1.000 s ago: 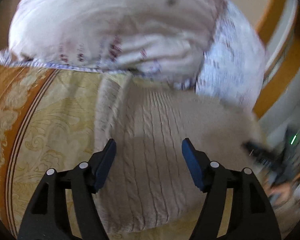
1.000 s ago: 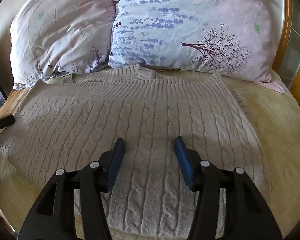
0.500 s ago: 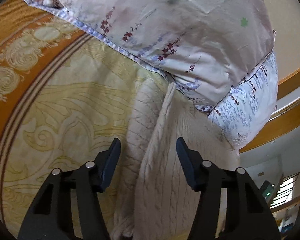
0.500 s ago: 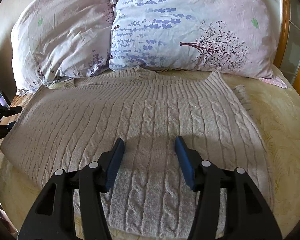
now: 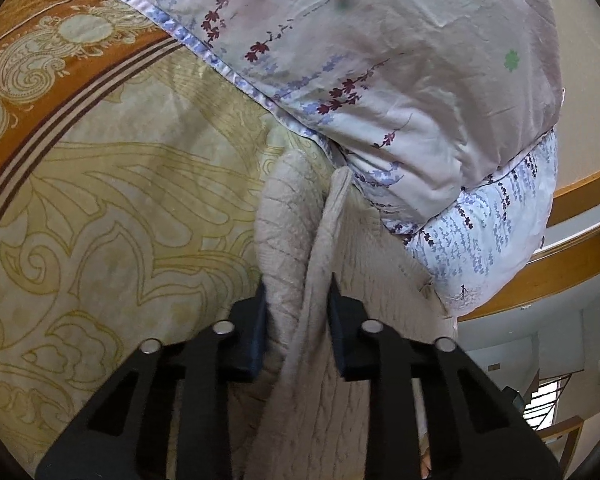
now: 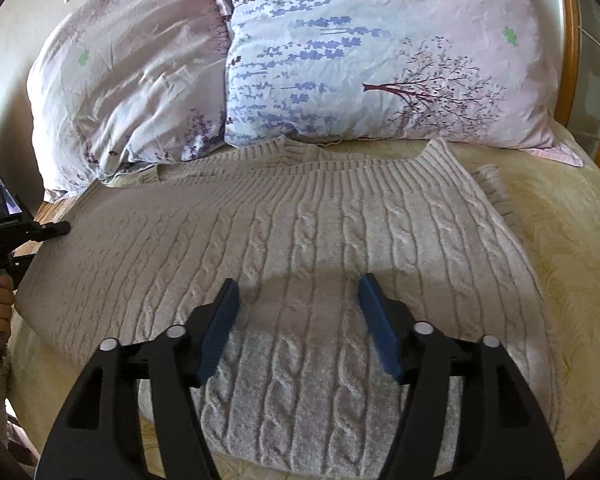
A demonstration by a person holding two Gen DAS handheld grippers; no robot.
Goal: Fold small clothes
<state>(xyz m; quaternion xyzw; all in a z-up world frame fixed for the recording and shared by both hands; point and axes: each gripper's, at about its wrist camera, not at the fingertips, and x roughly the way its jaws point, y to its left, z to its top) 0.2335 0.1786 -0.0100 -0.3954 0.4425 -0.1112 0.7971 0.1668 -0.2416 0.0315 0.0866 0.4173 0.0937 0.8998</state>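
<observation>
Knit is bunching between the fingers of my left tool (image 5: 296, 308), which I am clamping on a raised fold at the sweater's (image 6: 300, 240) left edge. I am judging the fold as barely begun: that one edge is pinched up, while in the right wrist view the body is lying nearly flat and spread wide across the bed (image 6: 560, 208).

My right tool (image 6: 298, 312) is hovering over the lower middle of the sweater with its blue pads (image 6: 220, 328) well apart, gripping nothing. The side folds and the final doubling are all, I am guessing, waiting to be done.

The sweater is a thick beige cable knit, ribbed at the neckline, soft and likely heavy to drag. Under it the bedspread (image 5: 120, 208) is showing a pale yellow scroll pattern with an orange border. Farther off, two plump, creased floral pillows (image 6: 380, 60) are touching the collar.
</observation>
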